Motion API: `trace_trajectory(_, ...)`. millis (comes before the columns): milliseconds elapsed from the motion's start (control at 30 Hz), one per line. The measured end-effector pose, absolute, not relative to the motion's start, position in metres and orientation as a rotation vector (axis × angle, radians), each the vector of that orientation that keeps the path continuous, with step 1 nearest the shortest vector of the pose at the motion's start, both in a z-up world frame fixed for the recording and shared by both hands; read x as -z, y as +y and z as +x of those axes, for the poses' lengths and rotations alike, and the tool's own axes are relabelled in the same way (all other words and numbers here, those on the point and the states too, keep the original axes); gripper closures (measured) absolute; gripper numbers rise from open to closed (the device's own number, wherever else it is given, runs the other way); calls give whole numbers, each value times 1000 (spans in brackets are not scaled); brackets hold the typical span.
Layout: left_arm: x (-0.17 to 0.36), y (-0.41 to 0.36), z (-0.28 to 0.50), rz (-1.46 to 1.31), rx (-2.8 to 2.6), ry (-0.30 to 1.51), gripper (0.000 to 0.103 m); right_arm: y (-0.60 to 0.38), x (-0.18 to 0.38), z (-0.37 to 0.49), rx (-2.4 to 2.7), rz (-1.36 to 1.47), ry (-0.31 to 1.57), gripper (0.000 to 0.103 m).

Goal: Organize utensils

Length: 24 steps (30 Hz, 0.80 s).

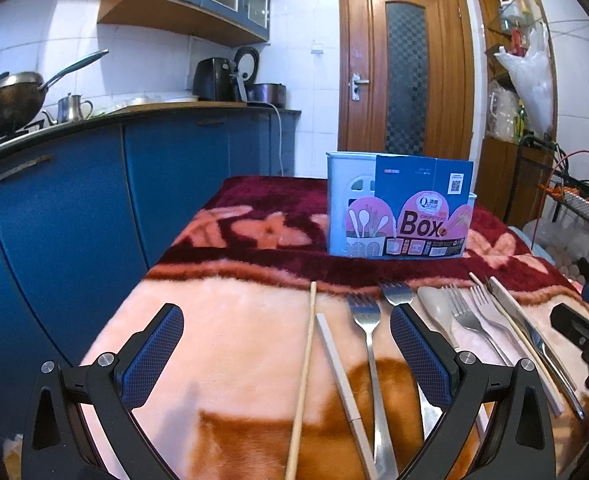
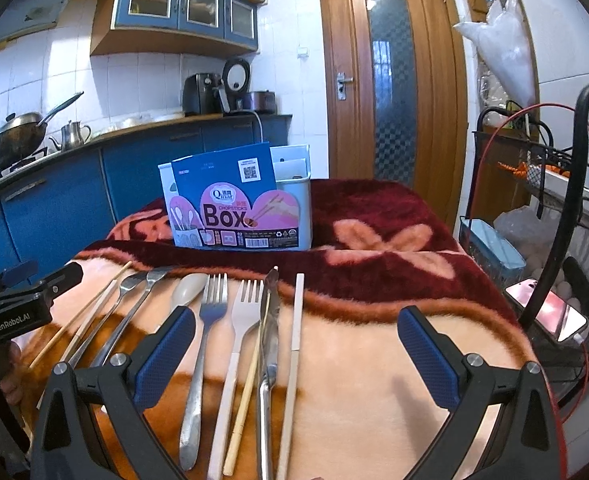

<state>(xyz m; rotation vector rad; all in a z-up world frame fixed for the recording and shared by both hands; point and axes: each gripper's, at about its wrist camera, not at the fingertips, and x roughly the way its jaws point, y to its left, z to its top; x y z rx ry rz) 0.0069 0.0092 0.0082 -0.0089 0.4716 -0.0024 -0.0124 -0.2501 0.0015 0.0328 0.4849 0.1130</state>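
1. Your left gripper point(image 1: 286, 344) is spread wide and holds nothing; it hovers over the blanket point(image 1: 230, 332).
2. Between its fingers lie a bamboo chopstick point(image 1: 304, 372), a white chopstick point(image 1: 340, 372) and a steel fork point(image 1: 368, 344), handles toward 6 o'clock.
3. Your right gripper point(image 2: 296, 340) is also spread wide and empty, above the row of utensils.
4. In the right view, a steel fork point(image 2: 204, 344), a white fork point(image 2: 236, 340), a knife point(image 2: 269, 344) and a white chopstick point(image 2: 295, 344) lie side by side between the fingers, tips toward 12 o'clock.
5. A spoon point(image 2: 188, 288) sits at 11 o'clock, its handle hidden behind the left finger.
6. The box point(image 2: 238, 212) stands upright at 12 o'clock, beyond the utensils.
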Motion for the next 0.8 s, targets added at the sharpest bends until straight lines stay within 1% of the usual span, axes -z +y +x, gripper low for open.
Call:
trace_trajectory(133,-17,11,9,19,12,505,0,-254,-14,-8,-126,-11,531,0)
trace_trajectory(333,-29,15,26,54,50,632,0,-255,-24,8,-153,-63,655,1)
trace_trajectory(367,-30,15,30,65,47,652,0,-255,-24,12,-164,-63,684,2)
trace_trajectory(400,-30,15,33,77,48,673,0,-256,-24,17,-176,-62,718,7)
trace_trajectory(433,-29,16,37,87,53,699,1,-256,-23,21,-182,-65,750,10)
trace_trajectory(500,-26,17,46,95,69,771,2,-256,-19,28,-193,-67,808,20)
trace_trajectory(533,-23,17,49,101,76,804,4,-256,-17,33,-199,-66,841,24)
trace_trajectory(600,-18,17,55,119,91,862,16,-255,-14,39,-210,-63,891,35)
trace_trajectory(633,-14,16,58,134,96,897,19,-256,-12,42,-216,-62,921,37)
trace_trajectory(700,-8,15,61,150,102,949,30,-255,-11,47,-231,-66,962,45)
trace_trajectory(733,-7,15,63,151,108,965,32,-253,-11,49,-236,-72,974,46)
trace_trajectory(800,-5,14,65,148,132,1000,40,-251,-12,53,-247,-81,1003,50)
